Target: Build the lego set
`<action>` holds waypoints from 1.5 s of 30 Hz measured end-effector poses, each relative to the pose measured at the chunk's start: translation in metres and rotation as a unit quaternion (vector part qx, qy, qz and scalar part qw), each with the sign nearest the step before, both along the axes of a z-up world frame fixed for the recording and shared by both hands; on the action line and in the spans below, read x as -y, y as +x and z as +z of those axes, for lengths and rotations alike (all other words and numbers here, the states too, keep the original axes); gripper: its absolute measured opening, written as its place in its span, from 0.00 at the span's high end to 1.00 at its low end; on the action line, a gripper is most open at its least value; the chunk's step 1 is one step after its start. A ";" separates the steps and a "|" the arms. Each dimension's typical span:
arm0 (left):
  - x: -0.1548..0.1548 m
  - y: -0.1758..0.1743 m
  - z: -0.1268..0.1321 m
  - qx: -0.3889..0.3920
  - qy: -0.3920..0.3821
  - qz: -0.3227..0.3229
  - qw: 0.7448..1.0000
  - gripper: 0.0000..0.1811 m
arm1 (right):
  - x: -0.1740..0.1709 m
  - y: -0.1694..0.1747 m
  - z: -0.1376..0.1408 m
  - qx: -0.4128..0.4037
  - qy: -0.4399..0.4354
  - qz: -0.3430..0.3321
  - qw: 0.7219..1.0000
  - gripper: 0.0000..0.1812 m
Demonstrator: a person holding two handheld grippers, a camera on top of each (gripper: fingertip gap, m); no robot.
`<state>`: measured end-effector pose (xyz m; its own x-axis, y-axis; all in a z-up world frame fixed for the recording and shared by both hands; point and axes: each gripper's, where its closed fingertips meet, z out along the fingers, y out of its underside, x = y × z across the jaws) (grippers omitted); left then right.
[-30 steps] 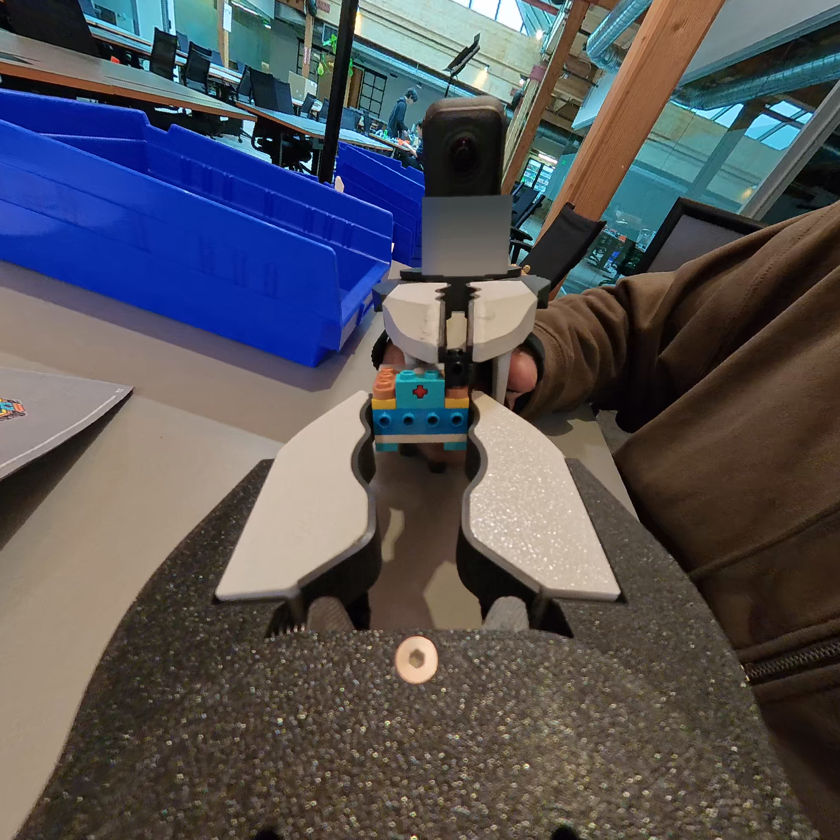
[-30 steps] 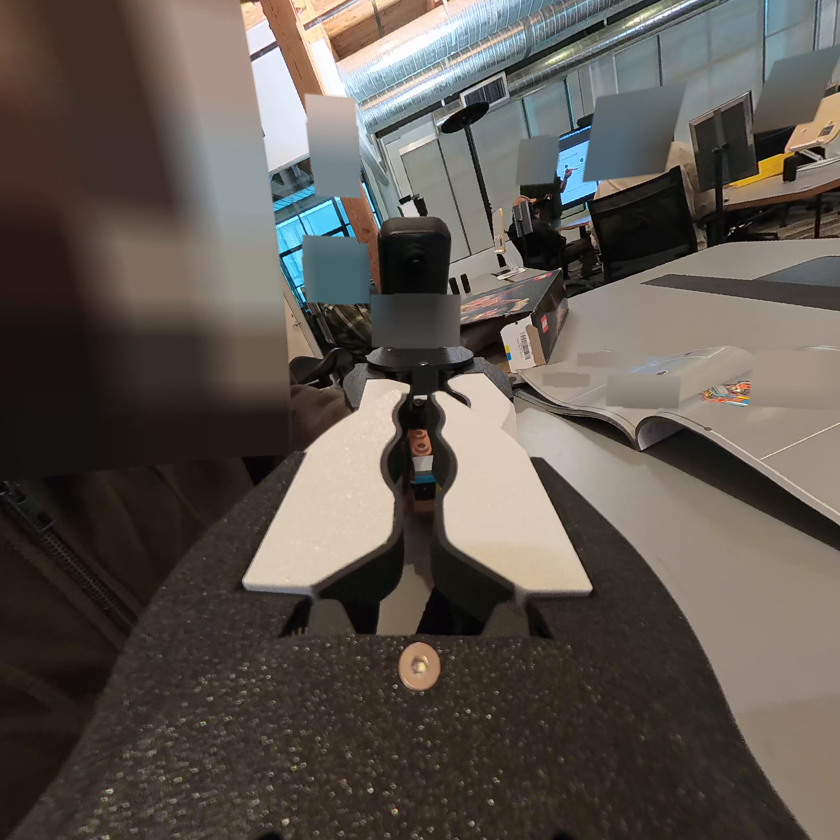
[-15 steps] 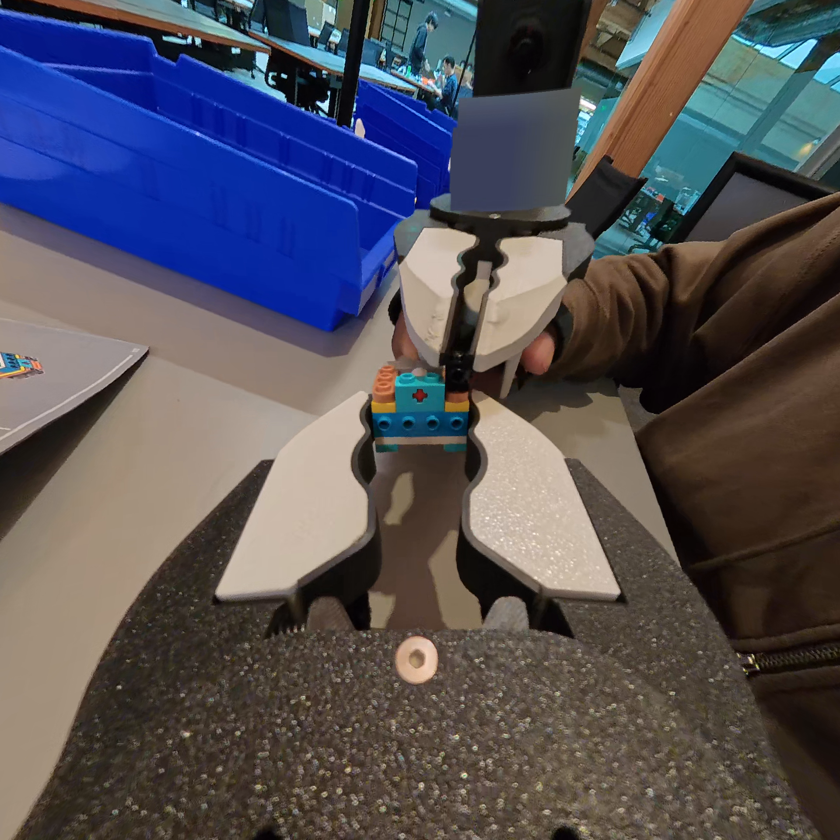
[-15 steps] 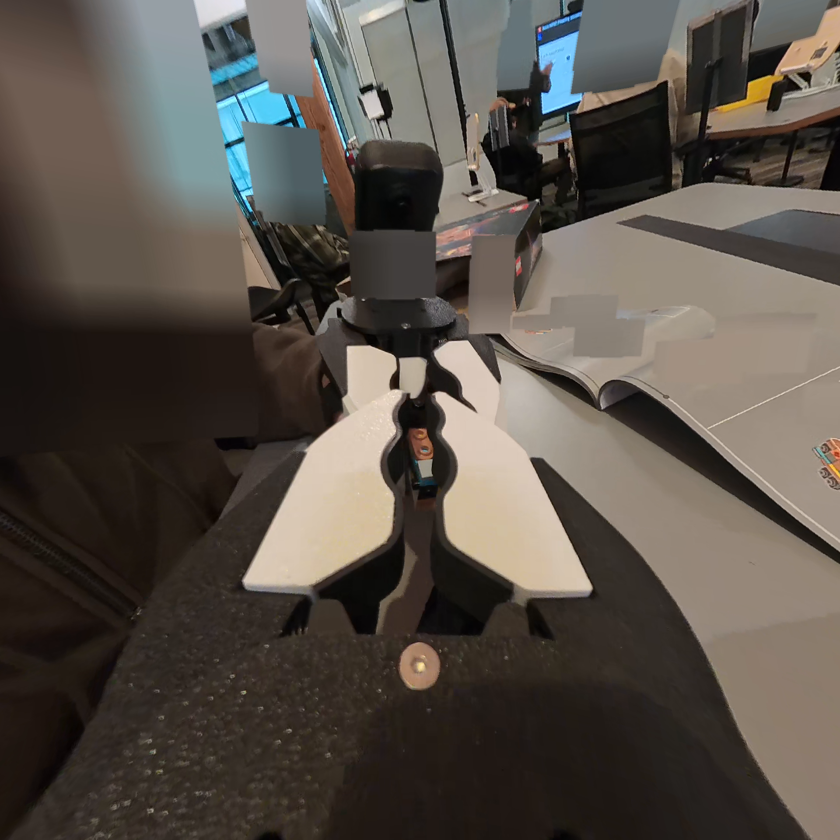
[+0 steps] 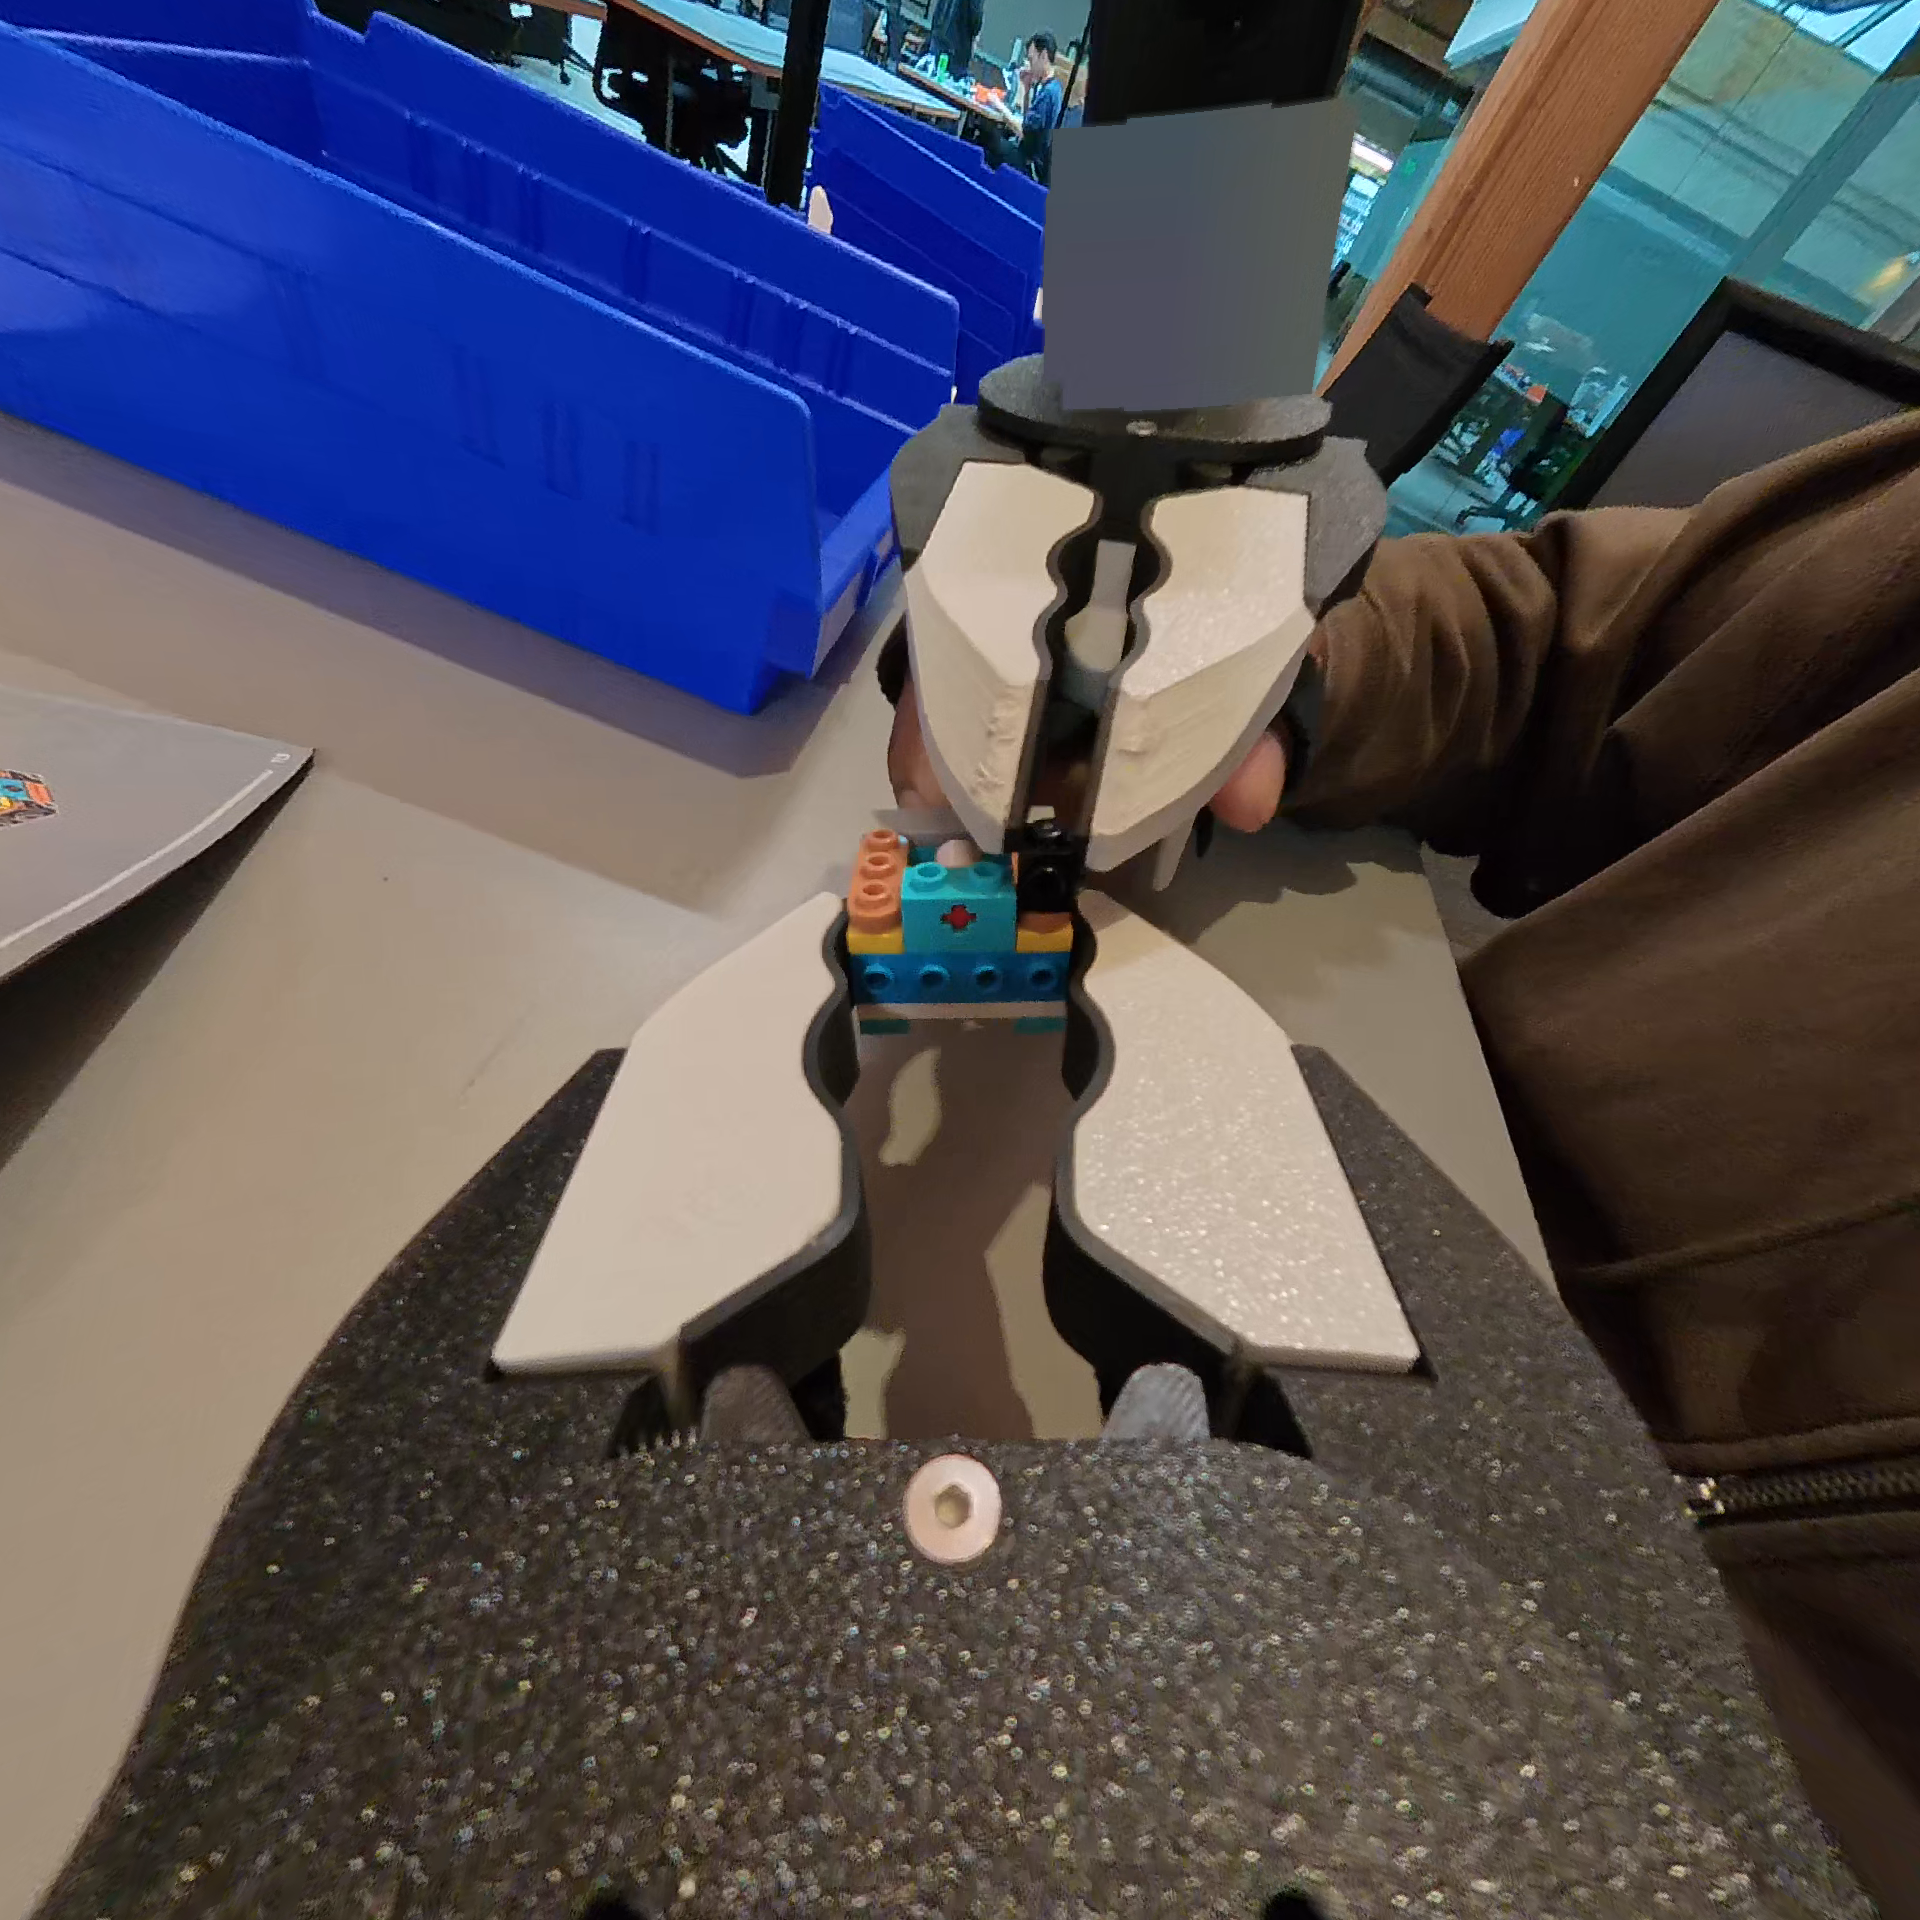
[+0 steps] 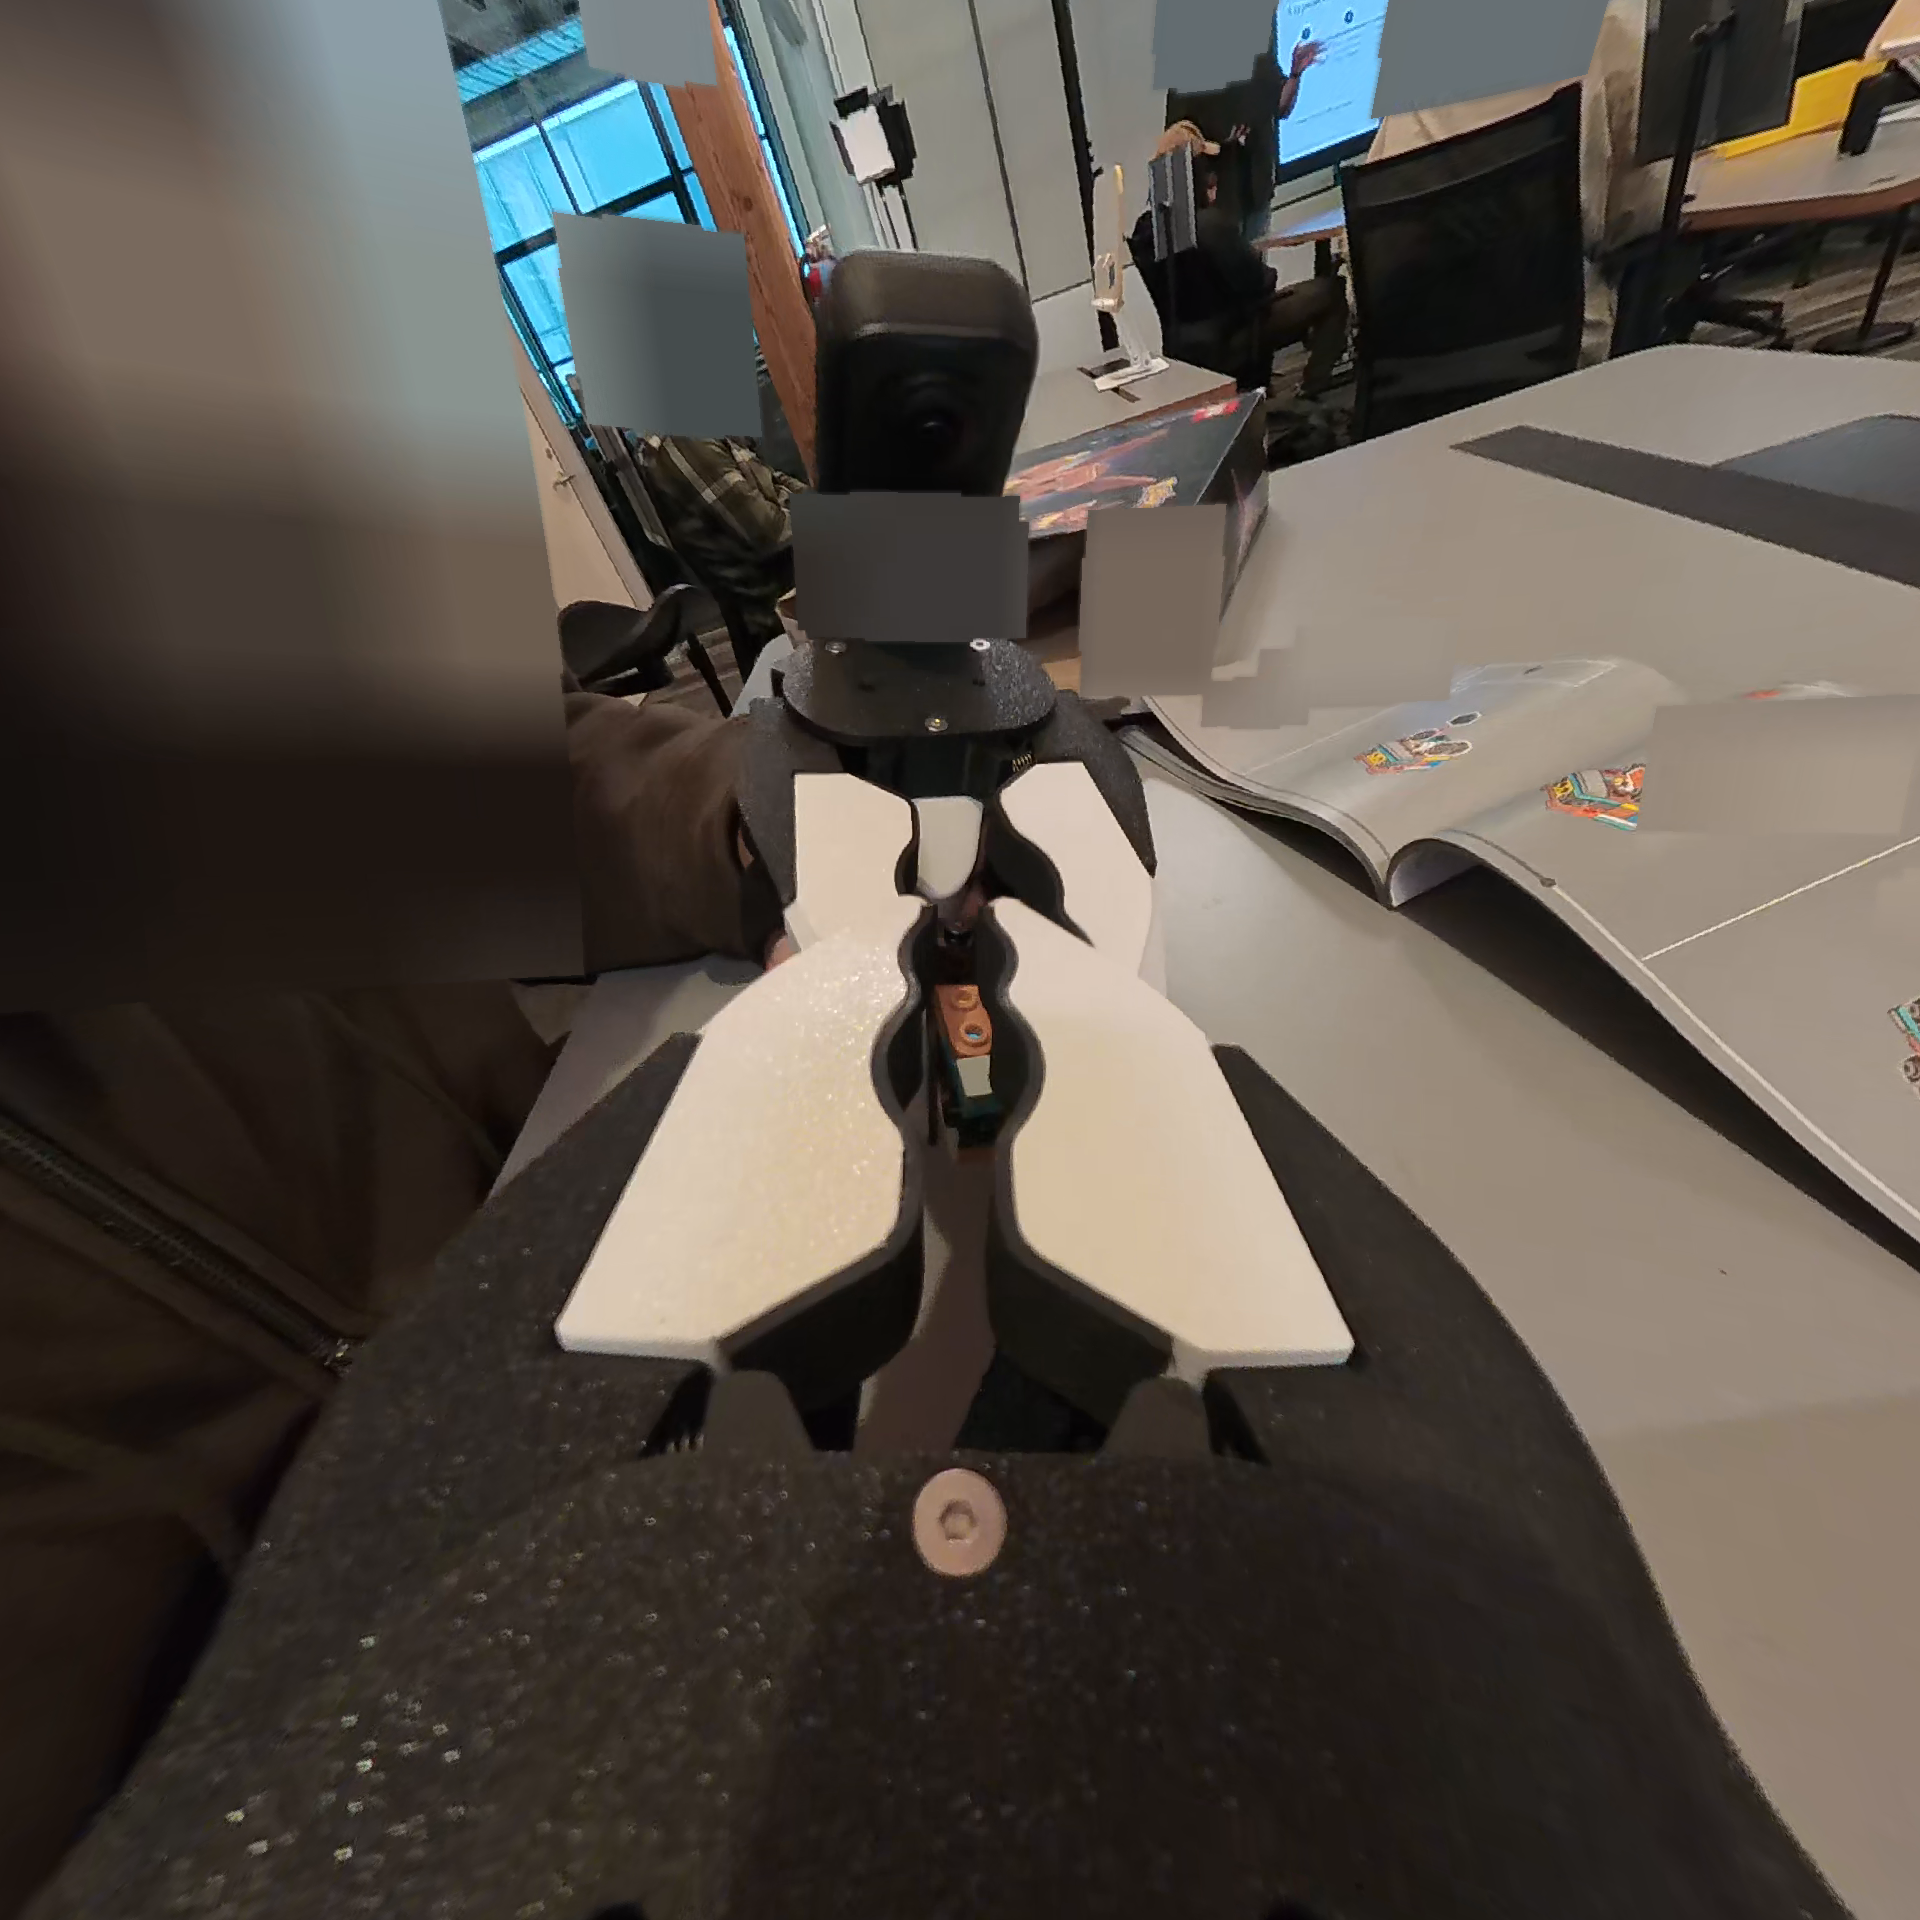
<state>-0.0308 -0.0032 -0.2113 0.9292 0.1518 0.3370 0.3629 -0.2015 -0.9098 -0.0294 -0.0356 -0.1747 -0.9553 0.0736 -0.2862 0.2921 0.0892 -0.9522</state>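
Above the grey table (image 5: 436, 935), left gripper (image 5: 961, 971) fingers clamp the lego assembly (image 5: 956, 935) while right gripper (image 5: 1044, 842) fingers pinch a black piece (image 5: 1042, 878), which next needs pressing down squarely.

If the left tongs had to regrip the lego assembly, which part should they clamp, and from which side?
Clamp the blue studded-side brick row of the lego assembly across its two short ends, coming in level from the front as the left tongs do now. Those ends are flat and parallel, and the top stays free for the right tongs placing the black piece.

Bright even indoor light, soft shadows, wide-angle edge distortion, sharp centre.
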 end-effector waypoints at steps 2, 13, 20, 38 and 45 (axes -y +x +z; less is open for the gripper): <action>0.000 0.001 0.002 0.017 0.012 -0.005 1.000 0.80 | -0.001 -0.001 0.003 -0.014 -0.011 -0.005 1.000 0.96; 0.006 -0.001 0.016 0.085 0.077 -0.021 0.993 0.80 | -0.018 -0.002 0.013 -0.218 0.016 -0.039 0.975 0.79; 0.008 0.004 0.026 0.153 0.131 -0.060 0.978 0.80 | -0.019 0.001 0.008 -0.401 0.086 -0.066 0.910 0.66; 0.000 0.039 0.027 0.213 0.118 -0.156 0.957 0.80 | 0.001 0.027 -0.001 -0.554 0.125 -0.046 0.821 0.64; -0.003 0.044 0.027 0.230 0.118 -0.170 0.951 0.80 | 0.003 0.028 -0.003 -0.568 0.123 -0.057 0.812 0.75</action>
